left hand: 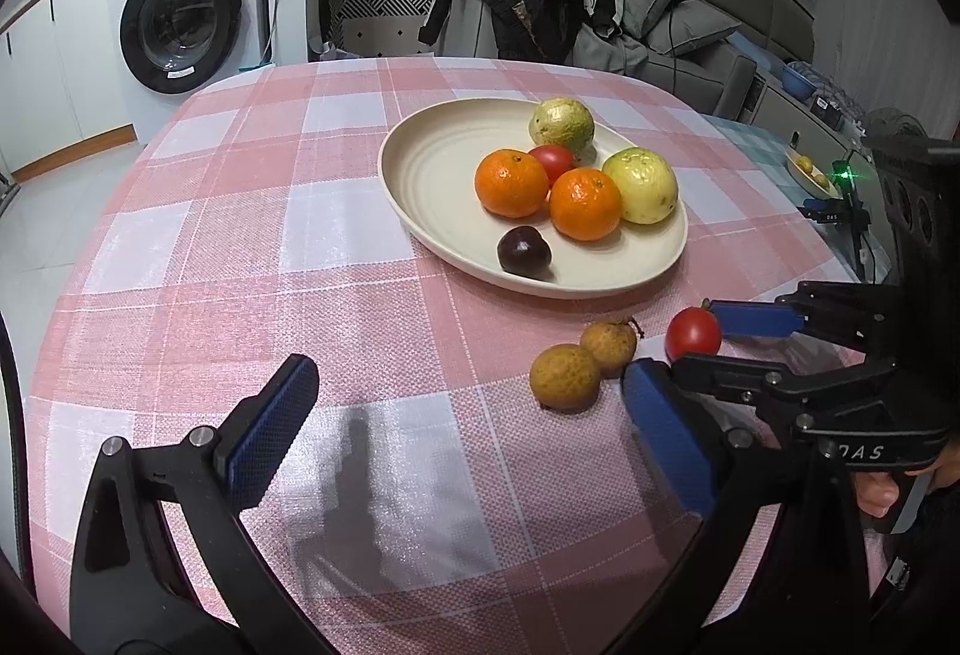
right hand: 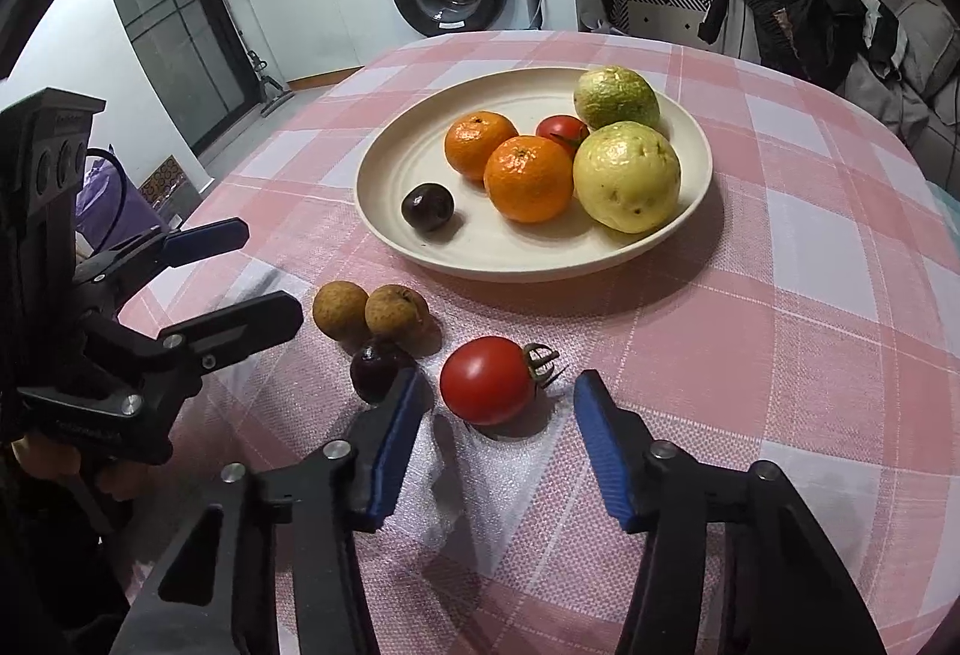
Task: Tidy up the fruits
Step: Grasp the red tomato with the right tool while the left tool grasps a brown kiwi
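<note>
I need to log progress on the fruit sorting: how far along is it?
Done: six fruits lie on the cream round plate. In hand: the right gripper straddles the loose red tomato, not yet pressing it. Left: two brown longans and a dark cherry on the cloth.

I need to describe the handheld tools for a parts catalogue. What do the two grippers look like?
Both match. The left gripper and the right gripper have matte black angular linkage arms with silver pivot bolts, and each finger carries a long blue textured pad. In the left wrist view, the right gripper's black body bears white lettering. No cables show on either.
</note>
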Tool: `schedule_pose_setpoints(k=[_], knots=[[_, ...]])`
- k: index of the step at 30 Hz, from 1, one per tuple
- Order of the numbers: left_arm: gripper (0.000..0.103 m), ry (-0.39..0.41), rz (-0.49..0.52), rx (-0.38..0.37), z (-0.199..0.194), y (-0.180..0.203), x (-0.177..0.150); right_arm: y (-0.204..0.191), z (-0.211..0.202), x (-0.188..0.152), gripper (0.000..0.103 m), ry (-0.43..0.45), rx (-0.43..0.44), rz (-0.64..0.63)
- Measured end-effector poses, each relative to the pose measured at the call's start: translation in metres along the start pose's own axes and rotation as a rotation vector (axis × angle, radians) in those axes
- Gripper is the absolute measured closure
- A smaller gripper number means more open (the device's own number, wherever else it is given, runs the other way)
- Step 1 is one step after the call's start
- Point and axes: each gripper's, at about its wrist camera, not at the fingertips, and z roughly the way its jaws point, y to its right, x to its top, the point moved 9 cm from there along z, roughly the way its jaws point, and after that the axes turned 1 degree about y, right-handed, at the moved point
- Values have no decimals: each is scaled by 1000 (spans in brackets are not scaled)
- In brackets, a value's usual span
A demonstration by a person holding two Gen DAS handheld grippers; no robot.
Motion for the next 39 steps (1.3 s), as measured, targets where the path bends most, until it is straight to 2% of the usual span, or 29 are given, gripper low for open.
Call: schedule_pose_setpoints(k=[6,13,18,31,39], knots=[[1,-6,3,-4,1,1,-1,-3,3,3,67,4,4,-10],[2,-29,15,-9,6,4,-2,-4,-6,8,69,42,12,-10],[6,-41,30,-5,10,8,-2,-1,-14,11,69,62,9,-1],[36,-75,64,-55,16,21,-9,3,-21,11,69,72,14,16],[62,-95,83,-104,20,31,-14,4,-22,12,69,77,15,20]])
